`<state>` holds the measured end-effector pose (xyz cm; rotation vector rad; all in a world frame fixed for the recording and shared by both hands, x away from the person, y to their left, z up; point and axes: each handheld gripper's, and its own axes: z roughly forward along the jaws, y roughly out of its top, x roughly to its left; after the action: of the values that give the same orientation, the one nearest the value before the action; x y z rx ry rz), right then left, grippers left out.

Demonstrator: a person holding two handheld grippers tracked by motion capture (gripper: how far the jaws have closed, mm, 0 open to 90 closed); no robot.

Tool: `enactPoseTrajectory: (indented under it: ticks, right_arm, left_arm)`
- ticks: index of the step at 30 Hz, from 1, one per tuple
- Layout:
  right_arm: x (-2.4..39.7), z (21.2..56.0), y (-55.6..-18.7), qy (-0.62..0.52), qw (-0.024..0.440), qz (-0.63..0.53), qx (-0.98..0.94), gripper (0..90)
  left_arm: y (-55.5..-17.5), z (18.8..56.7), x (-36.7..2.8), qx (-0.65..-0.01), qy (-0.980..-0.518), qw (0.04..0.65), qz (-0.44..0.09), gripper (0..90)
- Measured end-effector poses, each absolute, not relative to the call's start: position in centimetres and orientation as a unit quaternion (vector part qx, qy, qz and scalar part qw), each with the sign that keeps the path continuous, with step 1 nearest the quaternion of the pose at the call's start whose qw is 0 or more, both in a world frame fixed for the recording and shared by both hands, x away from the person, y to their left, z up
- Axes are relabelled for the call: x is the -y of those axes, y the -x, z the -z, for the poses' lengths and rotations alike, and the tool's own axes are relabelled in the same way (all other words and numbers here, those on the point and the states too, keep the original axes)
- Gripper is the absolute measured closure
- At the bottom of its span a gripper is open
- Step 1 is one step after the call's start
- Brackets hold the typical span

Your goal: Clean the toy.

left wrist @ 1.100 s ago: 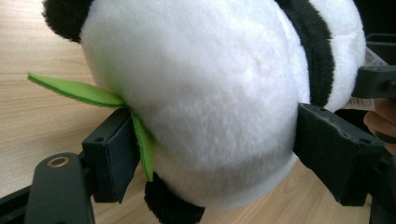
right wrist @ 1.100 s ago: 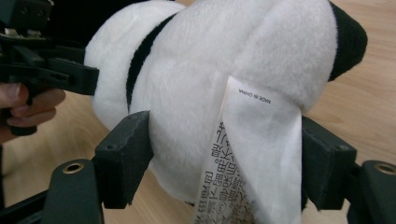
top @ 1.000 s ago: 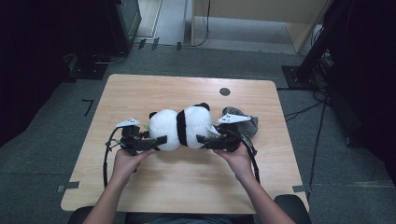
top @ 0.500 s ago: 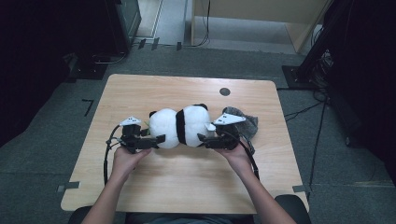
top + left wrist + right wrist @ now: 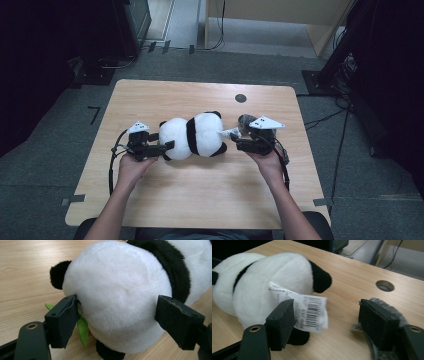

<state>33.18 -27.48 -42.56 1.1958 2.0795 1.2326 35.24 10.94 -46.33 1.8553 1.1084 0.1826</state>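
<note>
Backing off the panda (image 5: 195,136) since a second ago, right gripper (image 5: 241,143) – jaws just narrowing, empty; its view shows barcode tag (image 5: 308,312). Left gripper (image 5: 165,147) clamps panda's head.

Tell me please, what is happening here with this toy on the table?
A person works on a panda toy lying on the wooden table. The left hand-held gripper has its jaws around the panda's head. The right hand-held gripper has drawn away from the other end; its jaws, just closing a little, hold nothing, near the paper tag and a grey furry thing.
</note>
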Motion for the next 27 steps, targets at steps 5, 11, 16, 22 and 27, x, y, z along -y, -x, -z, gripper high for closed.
enactPoseTrajectory:
  ticks: [5, 11, 16, 22, 27]
  right_arm:
    - [28.9, 42.7, -33.2, -0.445, 0.240, -0.440, -0.743, 29.8]
    - [30.3, 43.3, -33.5, -0.458, 0.267, -0.429, -0.732, 33.7]
    - [31.3, 44.5, -34.6, -0.466, 0.290, -0.422, -0.722, 35.2]
    - [32.0, 46.3, -35.6, -0.484, 0.309, -0.416, -0.705, 36.1]
    - [32.0, 48.2, -36.3, -0.492, 0.325, -0.401, -0.701, 36.8]
  left_arm:
    - [-35.6, 46.4, -10.9, -0.450, -0.759, 0.466, -0.071, 17.6]
    - [-36.1, 47.2, -10.9, -0.446, -0.764, 0.462, -0.059, 12.5]
    - [-36.1, 47.3, -11.0, -0.440, -0.765, 0.466, -0.061, 12.4]
    - [-36.1, 47.3, -11.0, -0.433, -0.766, 0.470, -0.068, 12.4]
    - [-36.1, 47.3, -11.0, -0.434, -0.766, 0.469, -0.066, 12.4]
